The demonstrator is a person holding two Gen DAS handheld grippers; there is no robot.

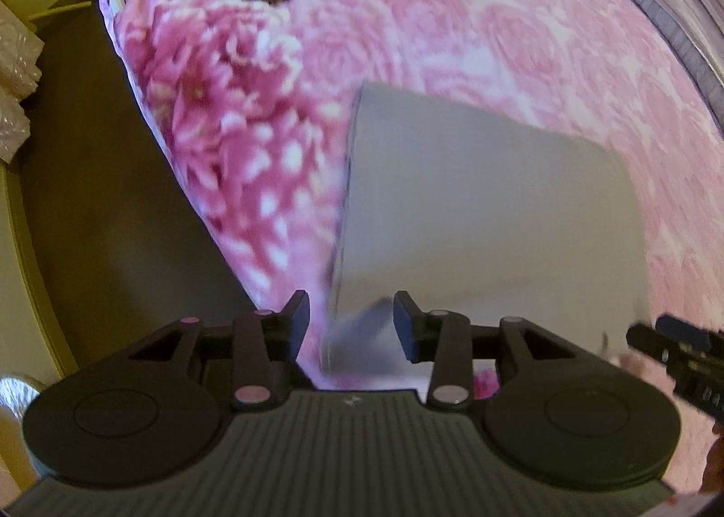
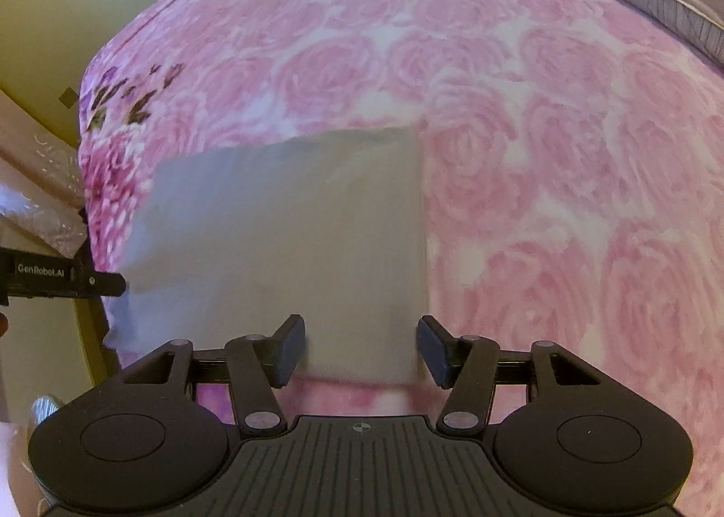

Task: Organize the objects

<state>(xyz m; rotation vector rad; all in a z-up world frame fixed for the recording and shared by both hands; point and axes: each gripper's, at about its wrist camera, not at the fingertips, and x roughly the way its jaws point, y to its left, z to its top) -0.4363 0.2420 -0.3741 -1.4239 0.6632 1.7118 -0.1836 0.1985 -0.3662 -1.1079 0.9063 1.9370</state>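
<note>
You hover both grippers, left gripper [image 1: 352,320] and right gripper [image 2: 359,349], jaws wide and empty, over the grey cloth's [image 2: 289,236] near edge, apparently to fold it on the pink blanket [image 2: 543,155].

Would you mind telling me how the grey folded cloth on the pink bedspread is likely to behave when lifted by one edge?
The grey folded cloth will probably droop, since its left edge already sags over the side of the bedspread. It looks thin and light. The layers may unfold if only one is pinched.
</note>
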